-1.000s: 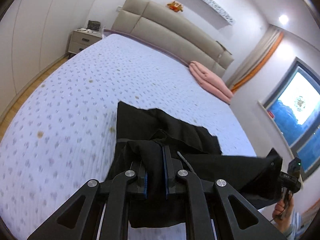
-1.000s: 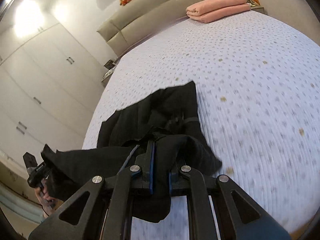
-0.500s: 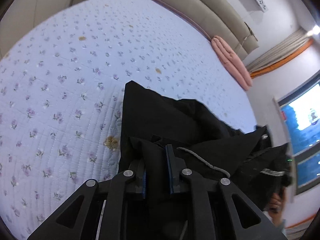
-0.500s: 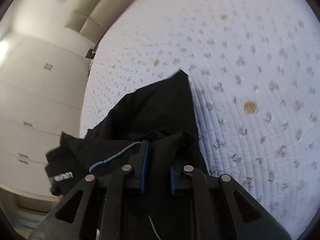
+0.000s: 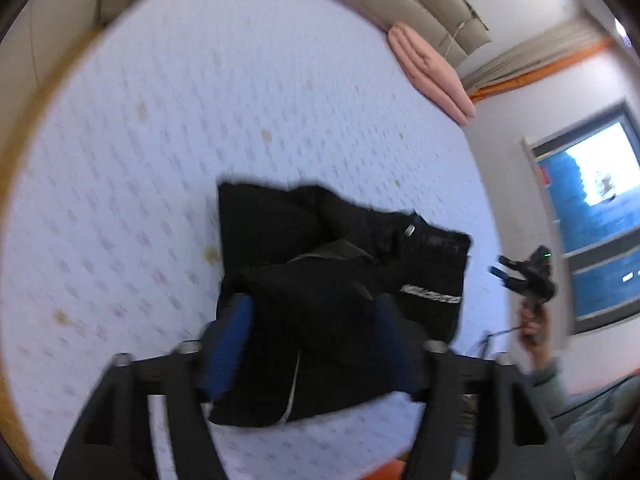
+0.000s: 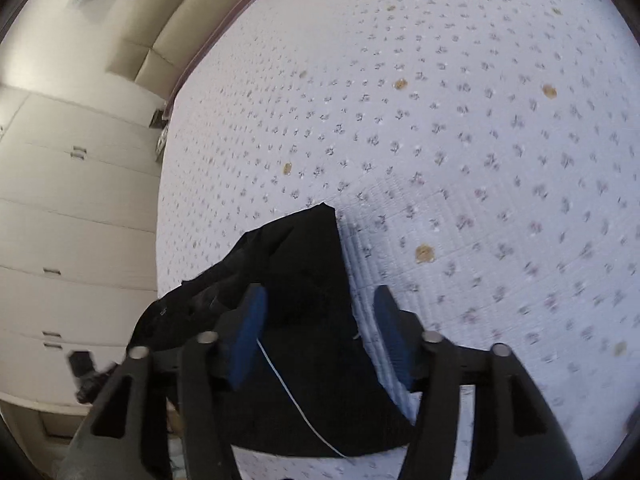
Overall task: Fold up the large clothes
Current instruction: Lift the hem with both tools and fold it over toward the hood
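both grippers [image 5: 312, 320] [image 6: 320, 320] spread | black garment [image 5: 340, 280] | floral bedspread [image 5: 160, 120]

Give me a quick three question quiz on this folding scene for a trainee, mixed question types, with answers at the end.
1. True or false: the left gripper is clamped on the black garment.
2. What pink thing lies by the headboard? A towels B pillow C teddy
3. Fill in: the right gripper is ____.

Key: 1 false, its jaws are spread. 2 A, folded pink towels. 3 open.
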{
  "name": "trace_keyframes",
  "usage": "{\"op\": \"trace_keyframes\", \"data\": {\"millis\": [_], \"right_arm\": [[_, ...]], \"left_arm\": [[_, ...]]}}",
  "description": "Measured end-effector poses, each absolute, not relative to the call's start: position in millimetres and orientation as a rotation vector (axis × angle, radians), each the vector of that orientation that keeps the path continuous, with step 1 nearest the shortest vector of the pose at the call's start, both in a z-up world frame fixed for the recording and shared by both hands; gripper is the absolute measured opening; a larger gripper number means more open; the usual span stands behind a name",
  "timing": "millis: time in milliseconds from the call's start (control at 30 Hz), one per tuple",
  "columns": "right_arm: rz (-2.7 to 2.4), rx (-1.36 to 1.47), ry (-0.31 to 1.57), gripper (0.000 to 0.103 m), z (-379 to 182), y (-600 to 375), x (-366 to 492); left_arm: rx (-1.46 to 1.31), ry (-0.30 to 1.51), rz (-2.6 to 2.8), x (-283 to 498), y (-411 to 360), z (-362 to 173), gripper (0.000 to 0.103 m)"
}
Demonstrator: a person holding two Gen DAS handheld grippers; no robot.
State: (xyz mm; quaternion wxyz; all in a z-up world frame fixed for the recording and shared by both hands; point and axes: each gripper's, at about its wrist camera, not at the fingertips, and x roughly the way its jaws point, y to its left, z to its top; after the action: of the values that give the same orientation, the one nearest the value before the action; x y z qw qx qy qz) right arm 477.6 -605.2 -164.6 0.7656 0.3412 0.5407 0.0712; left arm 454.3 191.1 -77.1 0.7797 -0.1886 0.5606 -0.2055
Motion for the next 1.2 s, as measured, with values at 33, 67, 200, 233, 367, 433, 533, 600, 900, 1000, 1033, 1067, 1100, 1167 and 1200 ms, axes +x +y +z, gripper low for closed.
{"op": "trace_keyframes", "data": {"millis": [33, 67, 200, 233, 367, 433, 533, 600, 900, 1000, 1033, 1067, 1100, 1167, 1200], "right_arm": [[0.183, 0.725, 1.19, 0.064, -164, -602, 480], [0.202, 0.707, 1.197, 0.064, -163, -598, 482], [0.268, 0.545, 1.196, 0.08, -168, -561, 494], [0.275, 0.508, 1.191, 0.081, -170, -552, 498], [0.272, 0.26, 1.174, 0.082, -175, -515, 513], [0.259, 0.145, 1.175, 0.082, -178, -503, 516], [0.264, 0.099, 1.175, 0.082, -183, -497, 518], [0.281, 0.107, 1.177, 0.083, -186, -497, 520], [0.313, 0.167, 1.206, 0.084, -214, -500, 538], [0.378, 0.26, 1.215, 0.081, -223, -496, 547], [0.394, 0.272, 1.22, 0.075, -226, -492, 548], [0.405, 0.273, 1.22, 0.057, -226, -488, 548], [0.393, 0.244, 1.226, 0.033, -228, -483, 546], [0.364, 0.184, 1.218, 0.024, -224, -475, 539], [0.321, 0.142, 1.192, 0.022, -215, -472, 532]], "left_arm": [[-0.405, 1.178, -0.443, 452, 191, -64, 0.076], [-0.42, 1.144, -0.449, 450, 194, -55, 0.078], [-0.352, 1.173, -0.357, 446, 187, -65, 0.082], [-0.331, 1.193, -0.336, 447, 185, -72, 0.082], [-0.218, 1.269, -0.228, 465, 172, -122, 0.082], [-0.188, 1.258, -0.202, 478, 170, -141, 0.081], [-0.22, 1.24, -0.227, 495, 173, -162, 0.082], [-0.27, 1.242, -0.289, 507, 177, -175, 0.082], [-0.422, 1.299, -0.494, 540, 166, -215, 0.08], [-0.415, 1.296, -0.486, 540, 161, -217, 0.049], [-0.416, 1.306, -0.486, 540, 159, -219, 0.034], [-0.418, 1.313, -0.49, 538, 157, -219, 0.017], [-0.38, 1.289, -0.467, 534, 153, -215, 0.014], [-0.321, 1.243, -0.427, 526, 151, -201, 0.012], [-0.319, 1.217, -0.401, 522, 153, -191, 0.011]]}}
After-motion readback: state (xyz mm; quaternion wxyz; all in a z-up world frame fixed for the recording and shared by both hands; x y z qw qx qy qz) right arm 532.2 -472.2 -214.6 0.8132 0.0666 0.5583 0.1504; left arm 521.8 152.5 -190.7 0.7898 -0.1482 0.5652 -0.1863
